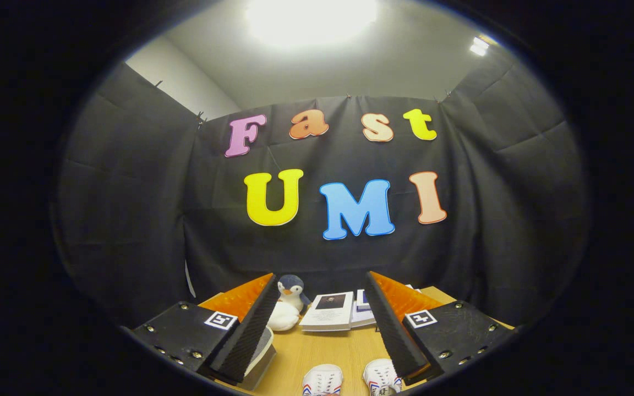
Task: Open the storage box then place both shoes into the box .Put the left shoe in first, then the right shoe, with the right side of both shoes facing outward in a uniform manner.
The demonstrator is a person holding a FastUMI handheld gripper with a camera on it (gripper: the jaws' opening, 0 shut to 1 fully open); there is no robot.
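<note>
Gripper (pixel 321 300) fingers wide apart, apparently empty, above two shoes (pixel 323 379).

One view, taken from a camera on the gripper (pixel 322 324), facing forward along its two fingers, which stand apart at the bottom. The camera sits low and close over the wooden table (pixel 322 352), tilted up so the booth's cloth wall and the ceiling light (pixel 311 19) take most of the picture. Toy penguin (pixel 290 294) and books (pixel 331 311) lie beyond the fingers; two shoes (pixel 322 379) lie nearest the camera.
</note>
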